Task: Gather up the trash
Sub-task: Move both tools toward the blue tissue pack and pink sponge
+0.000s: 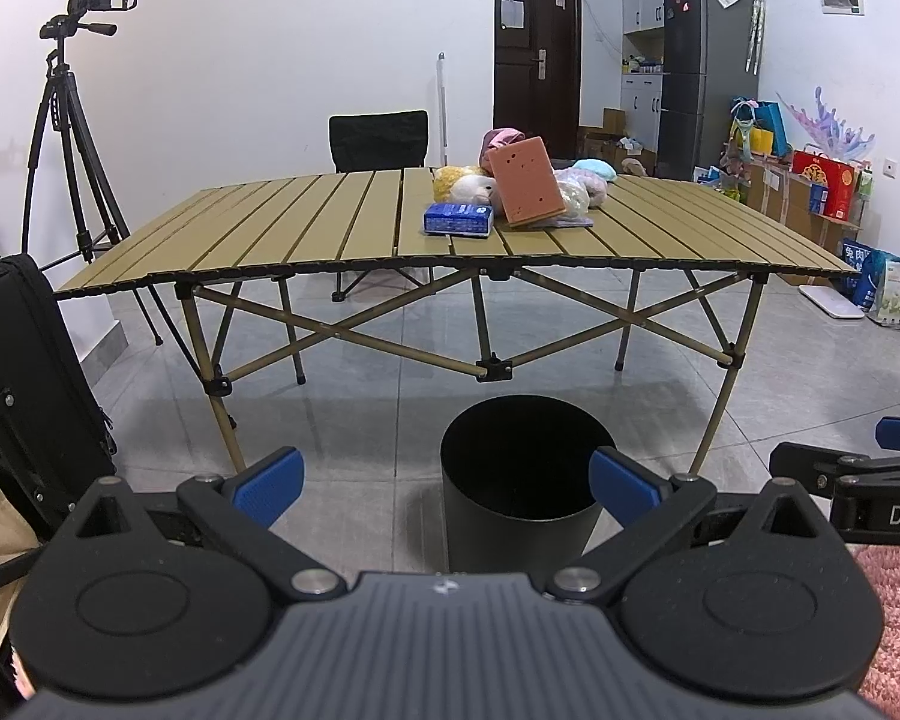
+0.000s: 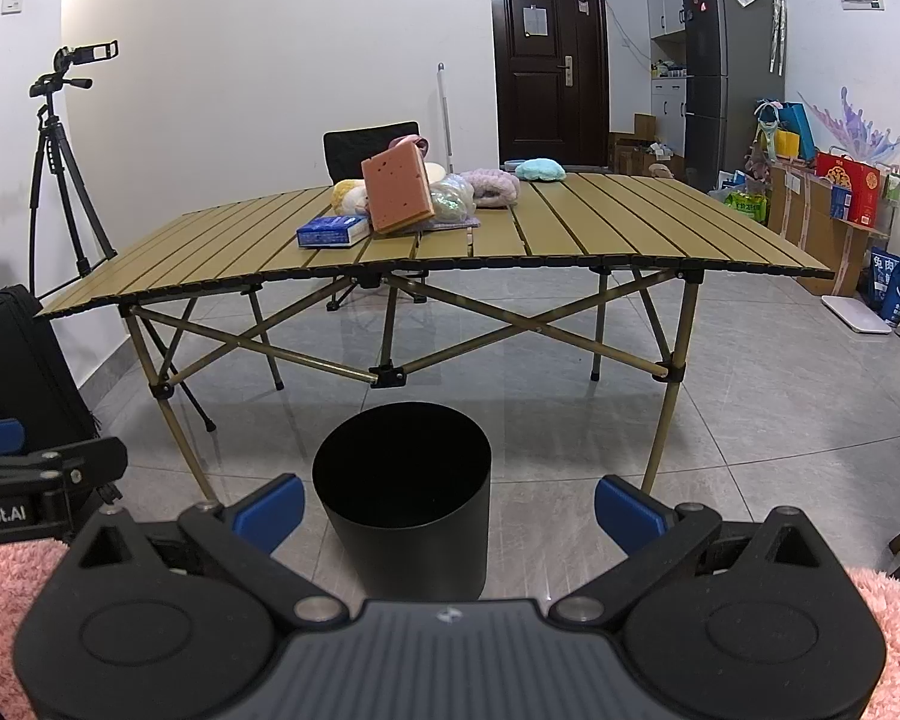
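Observation:
A black round bin (image 1: 519,480) (image 2: 402,498) stands on the tiled floor in front of the folding table (image 1: 330,240) (image 2: 630,228). On the table lie a blue tissue pack (image 1: 457,219) (image 2: 333,231), a tilted pink sponge block (image 1: 525,180) (image 2: 397,189), soft toys (image 1: 459,183) (image 2: 348,195) and a clear plastic bag (image 1: 573,195) (image 2: 450,198). My left gripper (image 1: 447,489) is open and empty, low, just before the bin. My right gripper (image 2: 450,513) is open and empty too, beside the bin's right. Both are well short of the table.
A camera on a tripod (image 1: 66,120) (image 2: 60,168) stands at left by a black suitcase (image 1: 18,384) (image 2: 12,354). A black chair (image 1: 378,141) (image 2: 354,153) sits behind the table. Boxes and bags (image 1: 822,192) (image 2: 834,204) and a fridge (image 1: 705,60) line the right wall. Pink fluffy fabric (image 2: 6,594) lies near me.

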`<act>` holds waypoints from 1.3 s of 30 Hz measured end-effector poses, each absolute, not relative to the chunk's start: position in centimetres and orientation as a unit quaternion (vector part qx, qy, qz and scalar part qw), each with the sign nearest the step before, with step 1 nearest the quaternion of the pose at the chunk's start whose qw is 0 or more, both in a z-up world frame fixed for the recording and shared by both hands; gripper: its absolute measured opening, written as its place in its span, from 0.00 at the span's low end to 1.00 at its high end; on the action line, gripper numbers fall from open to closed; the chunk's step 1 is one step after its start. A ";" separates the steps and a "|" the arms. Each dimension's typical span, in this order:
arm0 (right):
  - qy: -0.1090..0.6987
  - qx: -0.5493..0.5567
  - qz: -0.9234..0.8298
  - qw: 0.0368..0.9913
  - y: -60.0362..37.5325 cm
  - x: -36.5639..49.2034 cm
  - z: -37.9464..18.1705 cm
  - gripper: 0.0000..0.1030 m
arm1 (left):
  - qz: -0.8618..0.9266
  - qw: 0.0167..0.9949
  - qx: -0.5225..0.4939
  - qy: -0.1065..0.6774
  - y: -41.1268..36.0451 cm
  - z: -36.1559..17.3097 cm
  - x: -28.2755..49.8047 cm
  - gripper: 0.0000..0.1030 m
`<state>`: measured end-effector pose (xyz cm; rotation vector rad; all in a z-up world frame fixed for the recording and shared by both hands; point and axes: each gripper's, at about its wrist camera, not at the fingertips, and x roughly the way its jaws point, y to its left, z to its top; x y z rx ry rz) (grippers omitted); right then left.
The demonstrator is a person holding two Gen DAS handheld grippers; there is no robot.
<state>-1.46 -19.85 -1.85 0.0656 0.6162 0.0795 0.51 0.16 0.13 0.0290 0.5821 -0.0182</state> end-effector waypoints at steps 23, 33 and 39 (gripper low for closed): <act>0.286 0.025 0.050 0.956 -20.2 2.0 -1.4 1.00 | -0.005 0.965 0.025 0.260 -0.4 1.1 4.0 1.00; 0.269 0.019 0.059 0.961 -19.8 6.1 -1.0 1.00 | 0.009 0.968 0.022 0.248 0.1 1.7 8.5 1.00; 0.249 0.017 0.064 0.966 -19.7 9.2 -0.1 1.00 | 0.016 0.972 0.019 0.235 0.4 2.4 11.5 1.00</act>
